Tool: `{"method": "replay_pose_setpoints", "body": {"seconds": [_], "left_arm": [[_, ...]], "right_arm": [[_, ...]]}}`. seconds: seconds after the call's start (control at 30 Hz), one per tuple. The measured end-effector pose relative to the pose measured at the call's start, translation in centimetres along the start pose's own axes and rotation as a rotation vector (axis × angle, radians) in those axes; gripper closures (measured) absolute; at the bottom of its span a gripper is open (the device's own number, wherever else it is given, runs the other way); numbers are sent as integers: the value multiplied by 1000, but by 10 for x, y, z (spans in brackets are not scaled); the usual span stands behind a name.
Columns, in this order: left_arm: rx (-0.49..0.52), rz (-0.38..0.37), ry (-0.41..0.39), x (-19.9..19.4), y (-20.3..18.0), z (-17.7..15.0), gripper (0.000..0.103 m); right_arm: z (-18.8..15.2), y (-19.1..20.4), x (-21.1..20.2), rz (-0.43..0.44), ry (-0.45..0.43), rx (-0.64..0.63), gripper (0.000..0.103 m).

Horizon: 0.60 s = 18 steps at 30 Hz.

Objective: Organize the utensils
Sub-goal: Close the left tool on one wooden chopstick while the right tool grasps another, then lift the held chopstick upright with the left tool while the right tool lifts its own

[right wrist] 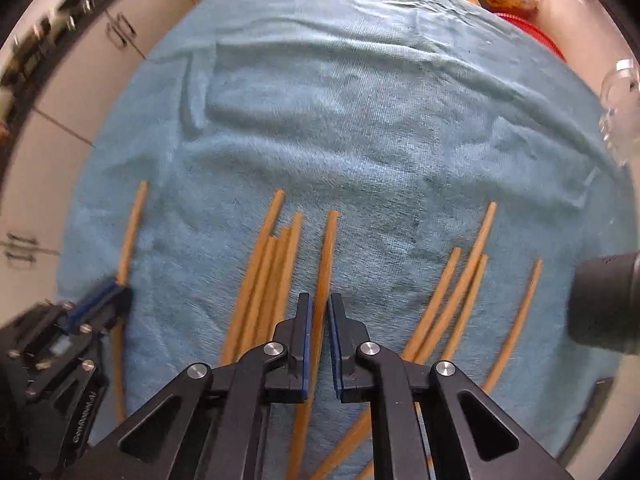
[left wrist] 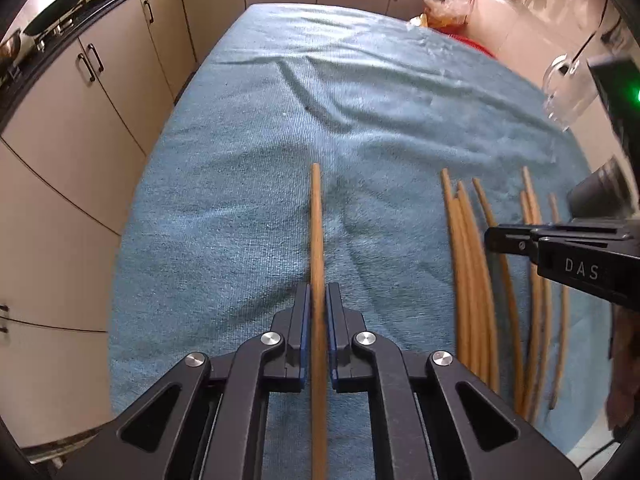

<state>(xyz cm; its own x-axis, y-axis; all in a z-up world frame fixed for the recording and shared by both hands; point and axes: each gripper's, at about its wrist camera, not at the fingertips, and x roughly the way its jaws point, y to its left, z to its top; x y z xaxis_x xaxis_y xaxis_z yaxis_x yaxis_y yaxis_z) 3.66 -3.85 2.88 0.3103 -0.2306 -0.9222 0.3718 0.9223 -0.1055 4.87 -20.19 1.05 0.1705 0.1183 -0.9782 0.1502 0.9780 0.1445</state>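
Several wooden chopsticks lie on a blue towel [left wrist: 360, 100]. My left gripper [left wrist: 319, 292] is shut on one chopstick [left wrist: 316, 220] that points away from me, apart from the rest. This chopstick also shows at the left of the right wrist view [right wrist: 130, 232]. A bundle of chopsticks [left wrist: 468, 272] lies to the right of my left gripper. My right gripper [right wrist: 319, 304] has its jaws narrowly apart around one chopstick [right wrist: 326, 256]; I cannot tell if the pads touch it. More chopsticks lie to its left [right wrist: 264, 272] and right [right wrist: 460, 292].
A clear glass mug [left wrist: 568, 92] stands at the towel's right edge, also in the right wrist view [right wrist: 620, 112]. A dark cylinder [right wrist: 604, 304] sits at the right. Cabinet doors [left wrist: 80, 140] run along the left. Plastic bags [left wrist: 448, 8] lie beyond the far right corner.
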Motion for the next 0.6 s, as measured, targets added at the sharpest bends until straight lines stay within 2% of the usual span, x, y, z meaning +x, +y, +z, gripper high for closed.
{"method": "replay_pose_setpoints", "body": {"seconds": [0.27, 0.4, 0.6], "left_arm": [[-31, -40, -116, -48, 0, 3, 96], [-27, -27, -178, -72, -6, 3, 96], [-36, -24, -237, -98, -11, -3, 96]], "right_arm": [[-16, -15, -64, 153, -179, 62, 96], [-34, -15, -102, 184, -284, 34, 96], [-55, -8, -136, 196, -408, 8, 96]]}}
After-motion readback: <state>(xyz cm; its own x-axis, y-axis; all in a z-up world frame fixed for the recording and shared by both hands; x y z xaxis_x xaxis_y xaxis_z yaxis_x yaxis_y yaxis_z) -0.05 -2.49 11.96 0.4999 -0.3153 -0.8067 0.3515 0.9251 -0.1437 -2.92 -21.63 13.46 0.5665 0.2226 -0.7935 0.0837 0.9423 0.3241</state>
